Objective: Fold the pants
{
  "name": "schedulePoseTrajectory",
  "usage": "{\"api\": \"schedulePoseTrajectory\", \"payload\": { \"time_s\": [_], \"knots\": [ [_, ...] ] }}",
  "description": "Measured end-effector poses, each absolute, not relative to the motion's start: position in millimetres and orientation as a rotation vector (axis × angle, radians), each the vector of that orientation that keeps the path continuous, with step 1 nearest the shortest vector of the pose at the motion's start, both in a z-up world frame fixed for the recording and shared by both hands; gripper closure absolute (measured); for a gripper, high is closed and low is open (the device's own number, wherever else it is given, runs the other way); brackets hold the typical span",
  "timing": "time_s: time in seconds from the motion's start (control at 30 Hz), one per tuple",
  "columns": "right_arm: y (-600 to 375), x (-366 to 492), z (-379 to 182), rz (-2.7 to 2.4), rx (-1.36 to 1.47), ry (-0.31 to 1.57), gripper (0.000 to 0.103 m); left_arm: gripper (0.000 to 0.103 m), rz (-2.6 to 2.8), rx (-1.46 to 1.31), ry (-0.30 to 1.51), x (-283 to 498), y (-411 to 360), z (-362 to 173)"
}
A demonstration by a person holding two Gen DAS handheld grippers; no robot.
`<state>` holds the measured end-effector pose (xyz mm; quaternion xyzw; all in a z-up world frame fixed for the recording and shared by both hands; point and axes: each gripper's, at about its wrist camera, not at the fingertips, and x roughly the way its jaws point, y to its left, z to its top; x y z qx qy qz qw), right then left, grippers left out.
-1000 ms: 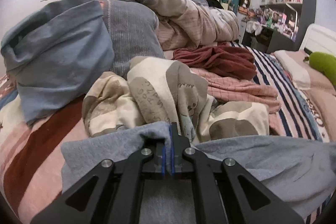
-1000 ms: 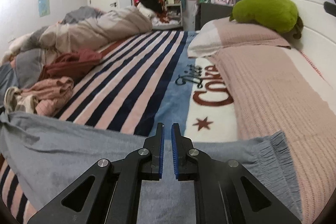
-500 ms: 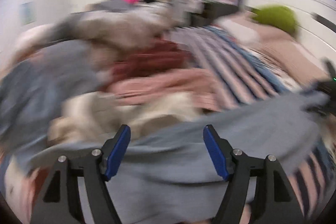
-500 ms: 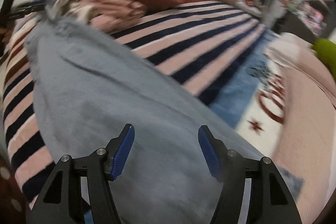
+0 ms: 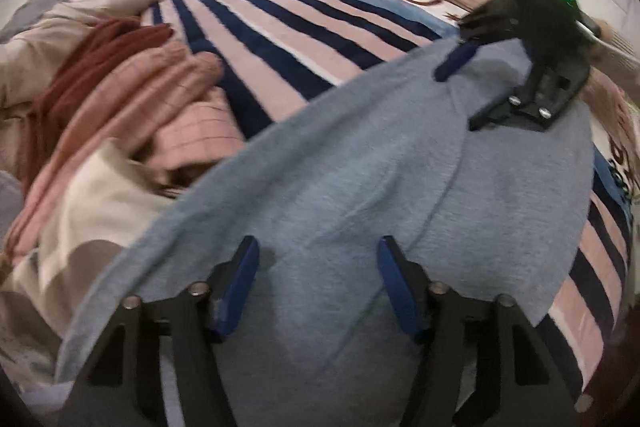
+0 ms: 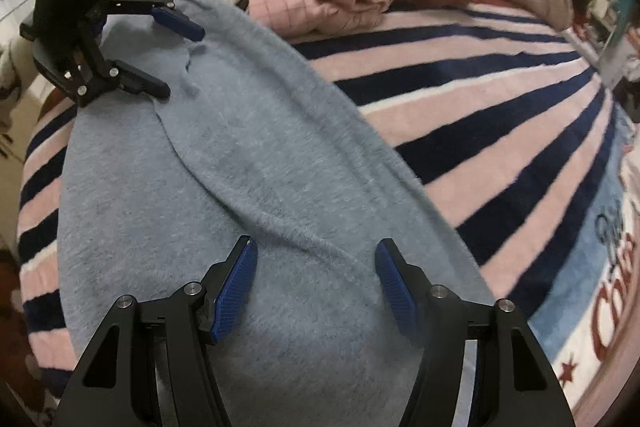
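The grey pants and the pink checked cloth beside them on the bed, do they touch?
Cannot tell. In the right wrist view the grey pants edge runs close by the pink checked cloth, but neither contact nor gap shows plainly.

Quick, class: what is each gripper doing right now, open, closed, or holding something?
Left gripper: open, jaws closing, above the grey pants, gripping nothing.
Right gripper: open, jaws closing, above the same pants, gripping nothing.

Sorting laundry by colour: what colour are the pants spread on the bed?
Plain light blue-grey pants, seen best in the right wrist view.
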<state>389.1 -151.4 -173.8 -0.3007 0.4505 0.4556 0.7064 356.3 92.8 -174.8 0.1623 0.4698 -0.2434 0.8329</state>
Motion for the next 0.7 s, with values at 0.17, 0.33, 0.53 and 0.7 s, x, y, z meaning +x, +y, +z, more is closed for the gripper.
{"api": "schedulePoseTrajectory", "payload": {
  "time_s": [0.17,0.33,0.53,0.7],
  "knots": [
    [-159.7,379.4,-172.3,1.054,-0.686,1.008,0.085,0.084,-0.552,0.344,1.007,343.2,84.2,-175.4],
    [-169.9,365.5,-165.1,0.97,-0.69,0.932,0.102,0.099,-0.496,0.365,0.972,329.7,78.5,-167.9],
    [-174.1,359.1,-145.1,0.842,-0.64,0.794,0.103,0.102,-0.389,0.351,0.877,336.2,82.2,-150.0],
    [-174.6,377.8,-131.8,0.75,-0.61,0.78,0.103,0.103,-0.286,0.328,0.848,362.3,92.4,-138.0]
  ]
}}
